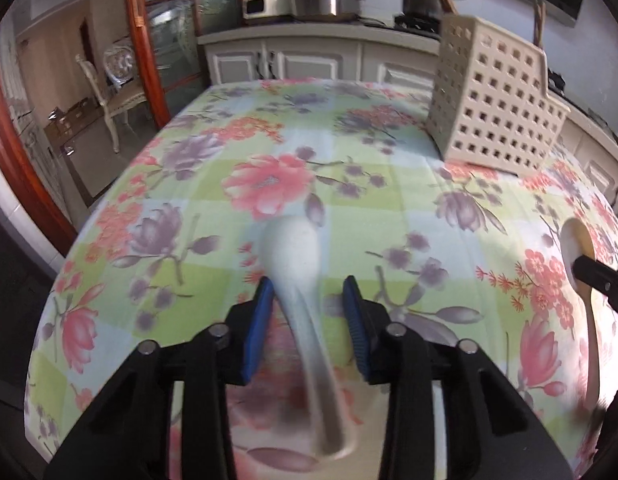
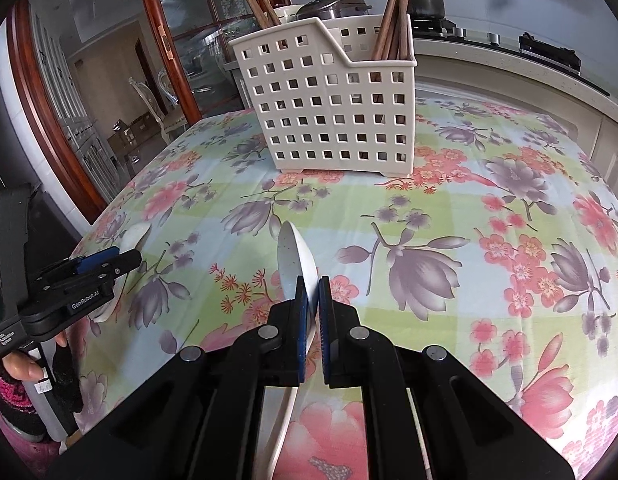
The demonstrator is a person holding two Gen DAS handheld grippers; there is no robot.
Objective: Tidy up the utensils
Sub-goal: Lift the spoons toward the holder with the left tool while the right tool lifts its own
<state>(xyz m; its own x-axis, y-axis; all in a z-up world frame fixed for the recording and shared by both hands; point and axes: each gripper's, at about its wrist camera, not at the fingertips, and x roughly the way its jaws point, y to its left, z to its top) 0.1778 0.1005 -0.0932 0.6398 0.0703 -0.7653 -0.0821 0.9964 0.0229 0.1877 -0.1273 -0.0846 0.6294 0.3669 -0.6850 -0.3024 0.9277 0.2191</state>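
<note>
Right tongs (image 2: 312, 284) pinch a spoon (image 2: 292, 258) edge-on; left tongs (image 1: 309, 294) straddle another spoon (image 1: 297, 256), spread. That thin grip could slip before reaching the basket (image 2: 329, 100).

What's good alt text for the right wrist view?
The right gripper is shut on a white spoon above a floral tablecloth. Behind stands a perforated utensil basket holding chopsticks; the left gripper is at far left.
</note>
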